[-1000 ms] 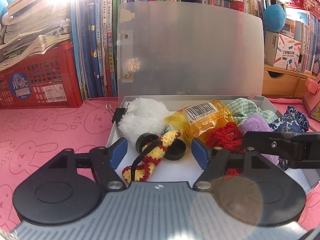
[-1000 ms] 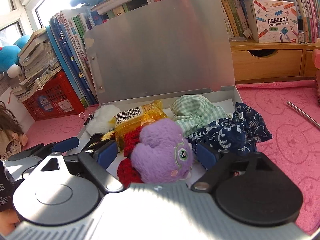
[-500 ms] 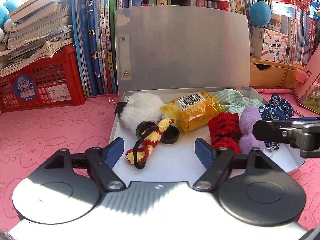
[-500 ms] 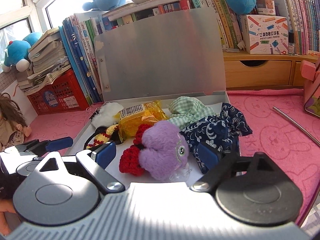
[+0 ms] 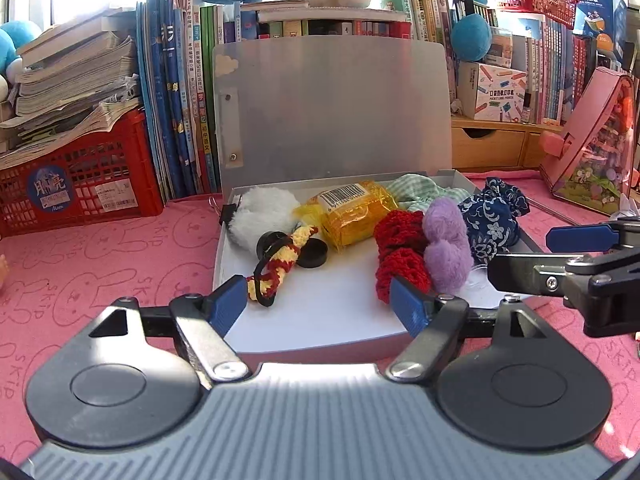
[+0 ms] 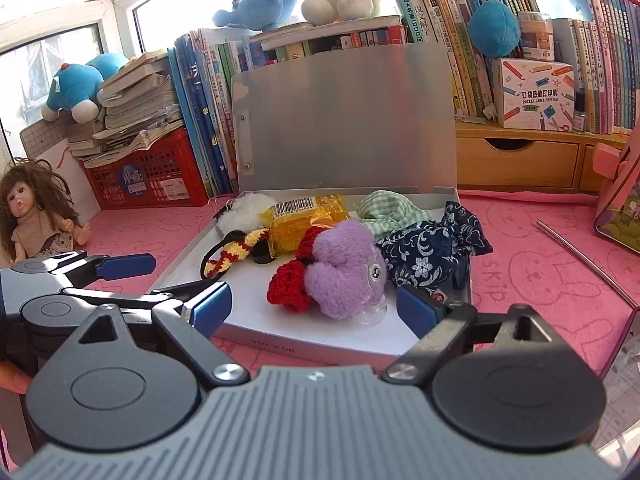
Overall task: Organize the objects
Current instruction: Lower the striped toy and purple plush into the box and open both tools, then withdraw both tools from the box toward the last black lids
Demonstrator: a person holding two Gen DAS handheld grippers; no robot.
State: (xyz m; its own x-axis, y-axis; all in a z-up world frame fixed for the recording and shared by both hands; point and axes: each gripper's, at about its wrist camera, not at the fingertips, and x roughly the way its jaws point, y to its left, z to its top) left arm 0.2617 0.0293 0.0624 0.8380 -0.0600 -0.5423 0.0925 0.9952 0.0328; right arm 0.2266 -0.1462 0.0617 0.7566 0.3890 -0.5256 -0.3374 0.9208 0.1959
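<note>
Both hand-held grippers have backed away from the box since a second ago, so the whole tray and its upright lid now fit in each view, while the things inside lie as they did. In the left wrist view the left hand-held gripper (image 5: pixel 320 306) stands spread with nothing between its pads, over the bare near part of the box (image 5: pixel 316 328). The right hand-held gripper (image 6: pixel 314 308) is likewise spread and holds nothing; the purple plush toy (image 6: pixel 346 270) only sits beyond its fingers. Inside the box lie a white fluffy ball (image 5: pixel 262 218), a black lid (image 5: pixel 312 254), a yellow and red crocheted band (image 5: pixel 276 270), a yellow packet (image 5: pixel 354 212), a red crocheted piece (image 5: pixel 400 256), a green checked cloth (image 5: pixel 416 188) and a dark blue flowered cloth (image 5: pixel 494 220), which hangs over the right rim. Judging from this, the gathering looks largely done. What seems left is tucking the blue cloth in and shutting the lid (image 5: pixel 332 112); a metal rod (image 6: pixel 584 260) on the pink bench (image 6: pixel 540 276) may also belong.
</note>
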